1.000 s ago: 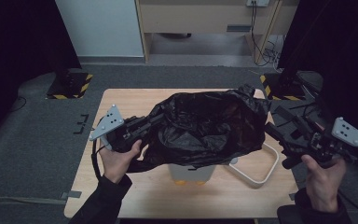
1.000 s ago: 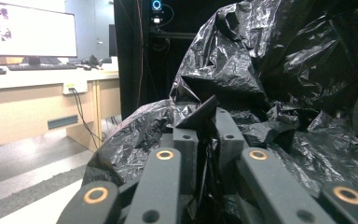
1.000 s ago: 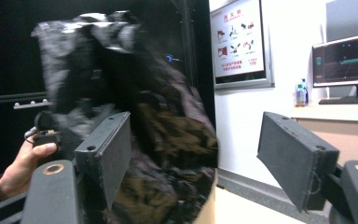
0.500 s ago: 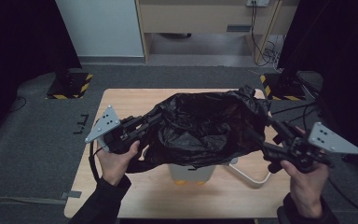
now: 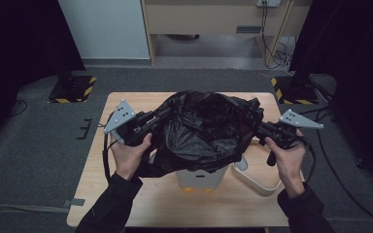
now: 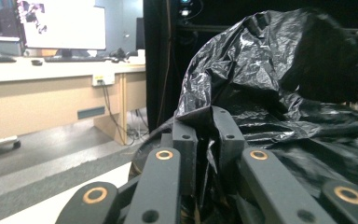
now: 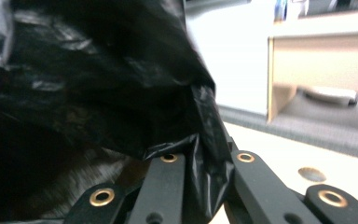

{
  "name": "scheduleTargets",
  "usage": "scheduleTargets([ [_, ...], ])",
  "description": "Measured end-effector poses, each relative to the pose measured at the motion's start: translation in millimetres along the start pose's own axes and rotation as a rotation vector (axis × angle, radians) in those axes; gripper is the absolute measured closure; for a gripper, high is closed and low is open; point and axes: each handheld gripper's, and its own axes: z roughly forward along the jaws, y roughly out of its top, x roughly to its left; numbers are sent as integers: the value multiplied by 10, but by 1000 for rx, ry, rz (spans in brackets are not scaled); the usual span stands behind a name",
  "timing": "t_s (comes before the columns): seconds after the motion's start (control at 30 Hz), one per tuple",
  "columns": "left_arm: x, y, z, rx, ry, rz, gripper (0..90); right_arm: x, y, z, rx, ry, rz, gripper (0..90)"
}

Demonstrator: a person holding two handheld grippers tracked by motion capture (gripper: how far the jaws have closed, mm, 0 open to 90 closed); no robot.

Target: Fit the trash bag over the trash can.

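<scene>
Left gripper (image 5: 161,115): fingers stay pinched on the black bag (image 5: 201,131)'s left rim;
Right gripper (image 5: 260,128): has come in; fingers just closed, pinching the bag's right rim

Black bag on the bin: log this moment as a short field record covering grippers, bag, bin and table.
work in hand: black plastic bag being spread over a small white bin
left gripper: shut on the bag's left edge, film pinched between its jaws
right gripper: jaws have just been closing, now shut on the bag's right edge
bag: mouth stretched open between the two grippers, draped over the bin's top
bin: lower front wall visible under the bag
table: light wood
other: white looped cord right of the bin
</scene>
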Motion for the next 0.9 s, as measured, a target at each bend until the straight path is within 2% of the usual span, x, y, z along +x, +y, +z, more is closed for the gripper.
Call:
scheduleTargets([
  [0.1, 44, -10, 61, 13, 6, -16, 819, -7, -90, 132, 70, 15, 1, 827],
  [0.17, 49, -8, 69, 15, 6, -16, 818, 10, -97, 142, 76, 33, -2, 757],
  [0.2, 52, -4, 66, 16, 4, -17, 817, 12, -82, 128, 67, 41, -7, 689],
  [0.23, 51, -1, 62, 13, 3, -20, 818, 12, -52, 98, 52, 42, -10, 626],
  [0.3, 49, 8, 53, 9, 1, -19, 817, 8, 44, -5, -19, 48, -13, 493],
  [0.4, 41, 21, 54, 11, -2, -14, 819, 30, 188, -143, -102, 66, -29, 388],
  [0.47, 36, 41, 65, 17, -5, -7, 819, 58, 295, -207, -143, 74, -47, 348],
  [0.57, 36, 79, 88, 18, -11, -1, 818, 50, 441, -200, -165, 68, -63, 328],
  [0.67, 43, 115, 111, 21, -16, 5, 819, -20, 556, -82, -162, 68, -78, 336],
  [0.73, 58, 134, 133, 29, -13, 16, 833, -60, 609, 27, -160, 100, -100, 374],
  [0.83, 105, 145, 185, 49, -7, 22, 865, -105, 603, 221, -148, 152, -148, 629],
  [0.87, 123, 142, 207, 52, -3, 19, 871, -113, 588, 262, -144, 161, -148, 761],
  [0.9, 144, 137, 226, 59, 3, 19, 874, -119, 566, 306, -133, 188, -141, 843],
])
